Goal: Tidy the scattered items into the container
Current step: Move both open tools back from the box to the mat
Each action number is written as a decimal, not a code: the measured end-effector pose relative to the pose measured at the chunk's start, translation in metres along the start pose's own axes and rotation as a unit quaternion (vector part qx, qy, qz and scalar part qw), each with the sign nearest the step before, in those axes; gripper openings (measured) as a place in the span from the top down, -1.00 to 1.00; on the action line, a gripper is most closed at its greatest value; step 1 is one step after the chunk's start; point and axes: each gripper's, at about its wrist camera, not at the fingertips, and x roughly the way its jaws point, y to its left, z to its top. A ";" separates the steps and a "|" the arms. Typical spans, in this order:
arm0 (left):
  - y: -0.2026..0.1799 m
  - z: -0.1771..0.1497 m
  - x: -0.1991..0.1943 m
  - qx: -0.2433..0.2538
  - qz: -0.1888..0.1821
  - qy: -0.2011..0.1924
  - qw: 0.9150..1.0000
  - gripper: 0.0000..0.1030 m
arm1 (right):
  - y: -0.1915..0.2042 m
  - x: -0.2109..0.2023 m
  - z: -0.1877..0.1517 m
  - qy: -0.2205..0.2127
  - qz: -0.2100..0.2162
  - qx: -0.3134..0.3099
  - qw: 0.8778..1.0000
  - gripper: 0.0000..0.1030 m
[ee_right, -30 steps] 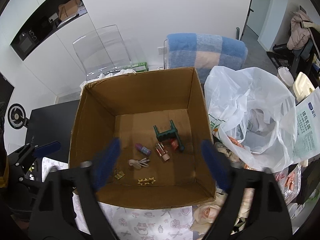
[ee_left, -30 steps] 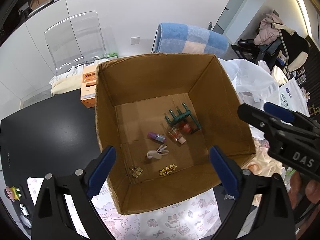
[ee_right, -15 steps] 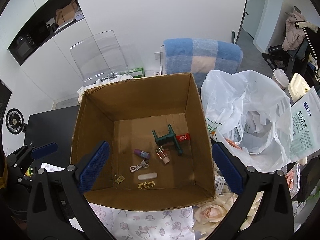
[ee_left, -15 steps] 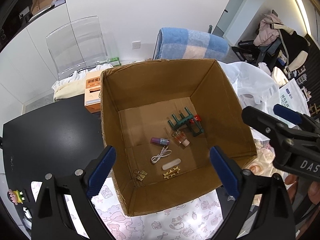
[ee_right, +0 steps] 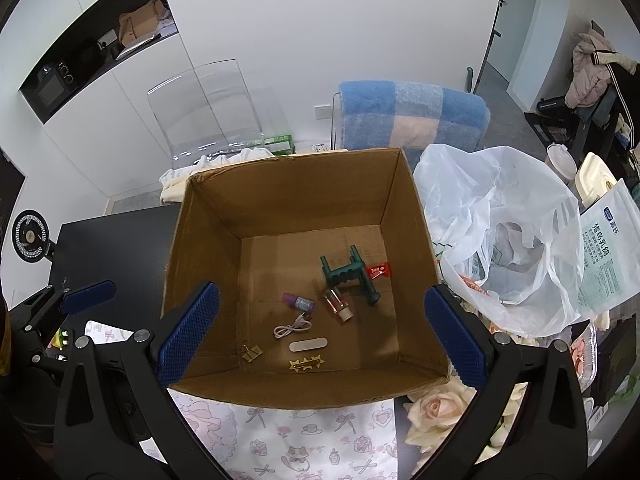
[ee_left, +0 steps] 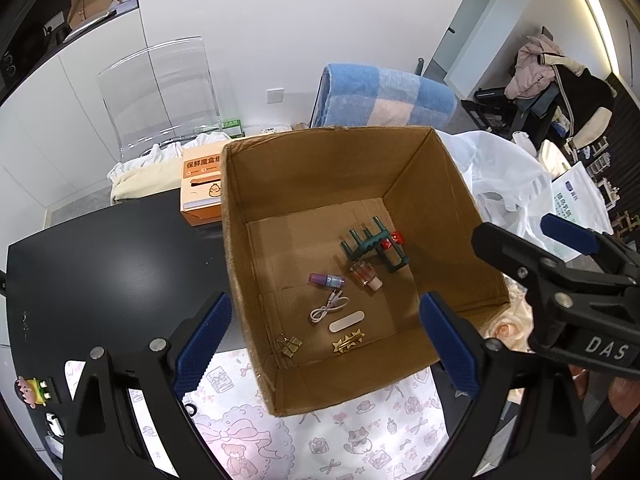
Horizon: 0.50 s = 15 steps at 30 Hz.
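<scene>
While both pairs of fingers stand spread wide and carry nothing, the left gripper (ee_left: 322,344) and the right gripper (ee_right: 318,336) hover above the near rim of the cardboard box (ee_right: 280,196). On the box floor lie a white nail file (ee_right: 308,345), a gold star hair clip (ee_right: 306,363), a coiled white cable (ee_right: 292,327), a brass binder clip (ee_right: 251,352), a purple vial (ee_right: 298,302), a clear pink bottle (ee_right: 338,304), a green rack (ee_right: 348,274) and a red wrapper (ee_right: 378,270). Most of the tidying looks done. At the left table (ee_left: 100,264) edge, small toy-like pieces (ee_left: 34,386) appear to be left outside the box.
</scene>
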 end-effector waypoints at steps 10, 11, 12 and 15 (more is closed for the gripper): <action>0.039 -0.022 -0.031 -0.013 -0.001 -0.013 1.000 -0.83 | 0.050 -0.025 -0.014 -0.004 -0.015 -0.006 1.000 -1.00; 0.046 -0.025 -0.035 -0.016 0.001 -0.014 1.000 -0.83 | 0.057 -0.027 -0.015 -0.005 -0.015 -0.008 1.000 -1.00; 0.050 -0.028 -0.039 -0.018 0.003 -0.015 1.000 -0.83 | 0.062 -0.030 -0.017 -0.004 -0.016 -0.009 1.000 -1.00; 0.069 -0.041 -0.050 -0.026 0.009 -0.018 0.999 -0.83 | 0.083 -0.036 -0.024 -0.003 -0.017 -0.012 1.000 -1.00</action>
